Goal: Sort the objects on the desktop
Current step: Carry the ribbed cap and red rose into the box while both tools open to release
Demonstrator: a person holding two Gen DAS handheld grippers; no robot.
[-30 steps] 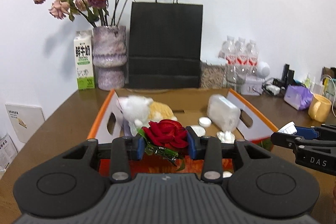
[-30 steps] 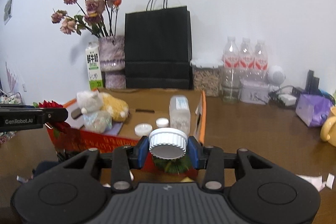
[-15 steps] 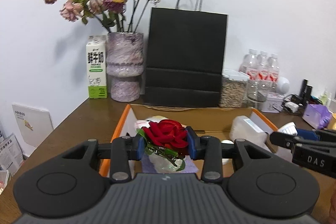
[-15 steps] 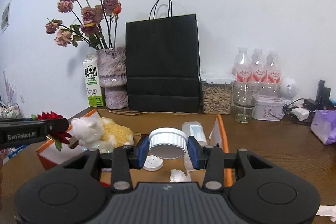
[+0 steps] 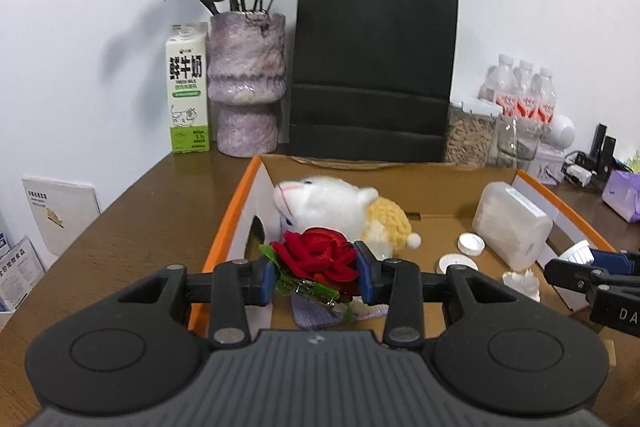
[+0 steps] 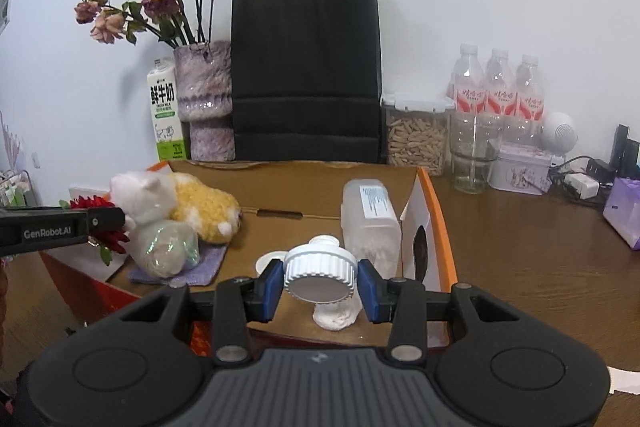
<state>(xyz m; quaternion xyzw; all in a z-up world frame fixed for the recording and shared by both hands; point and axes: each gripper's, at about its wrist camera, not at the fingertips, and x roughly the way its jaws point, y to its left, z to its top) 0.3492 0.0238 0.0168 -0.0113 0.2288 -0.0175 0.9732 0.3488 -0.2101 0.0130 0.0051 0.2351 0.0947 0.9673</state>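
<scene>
My left gripper [image 5: 316, 277] is shut on a red fabric rose [image 5: 318, 261] with green leaves, held over the near left part of an open cardboard box [image 5: 400, 183] with orange edges. My right gripper [image 6: 320, 285] is shut on a white ribbed bottle cap [image 6: 319, 271], held above the box floor [image 6: 304, 195]. In the box lie a white and yellow plush toy [image 5: 340, 213], a clear plastic bottle [image 6: 370, 223], small white caps [image 5: 471, 243], a crumpled white lump [image 6: 335, 317] and a purple cloth [image 6: 180, 269]. The left gripper's side and rose [image 6: 98, 221] show in the right wrist view.
Behind the box stand a black paper bag [image 5: 374, 67], a purple vase of dried roses [image 5: 248, 87], a milk carton [image 5: 187, 87], a jar of pellets [image 6: 416, 133], water bottles [image 6: 498, 87] and a glass [image 6: 474, 155]. A purple pouch [image 6: 624, 211] and cables lie right.
Both grippers have moved forward and slightly down over the box, each keeping its object. The box contents now look closer and lower in both views.
</scene>
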